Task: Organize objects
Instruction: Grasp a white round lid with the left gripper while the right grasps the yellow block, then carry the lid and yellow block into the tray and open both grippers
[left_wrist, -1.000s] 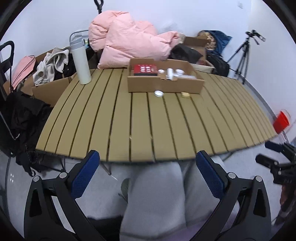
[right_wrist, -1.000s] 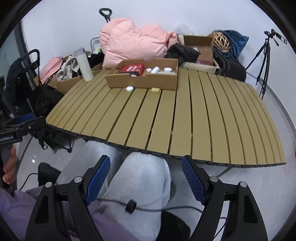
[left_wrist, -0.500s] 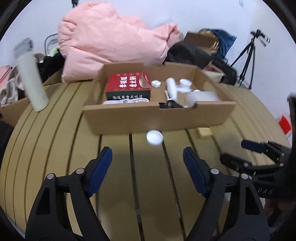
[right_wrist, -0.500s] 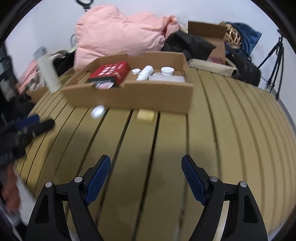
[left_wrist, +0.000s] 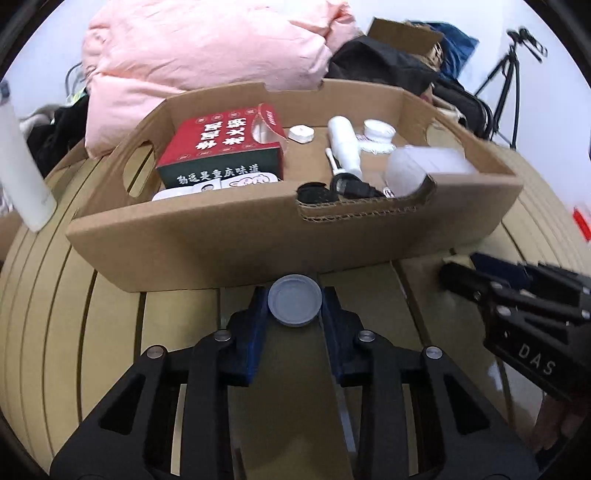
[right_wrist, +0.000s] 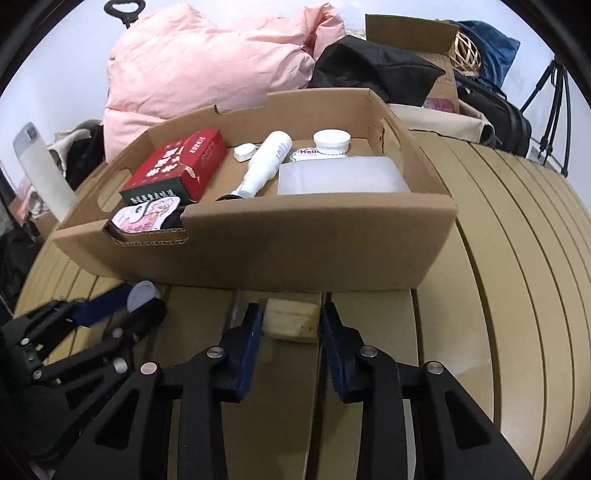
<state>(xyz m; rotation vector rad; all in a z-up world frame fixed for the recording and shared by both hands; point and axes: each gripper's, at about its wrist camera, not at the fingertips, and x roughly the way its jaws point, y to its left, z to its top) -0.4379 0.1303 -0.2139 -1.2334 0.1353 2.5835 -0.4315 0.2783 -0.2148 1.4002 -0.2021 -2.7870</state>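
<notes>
A round white lid (left_wrist: 294, 305) lies on the slatted surface (right_wrist: 517, 258) just before the cardboard box (left_wrist: 280, 236), pinched between the left tongs (left_wrist: 294, 308). Beside it, also against the box front, the right tongs (right_wrist: 290, 320) close on a pale yellow block (right_wrist: 290, 320). Both pickups appear under way; the next move likely calls for lifting each over the box wall.

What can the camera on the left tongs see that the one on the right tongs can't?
Only the left view shows the round white lid head-on between the left tongs, plus black items behind the box's cutout. Only the right view shows the yellowish block between the right tongs, and a wicker ball at the back. Both share the cardboard box, red carton and pink bedding.
</notes>
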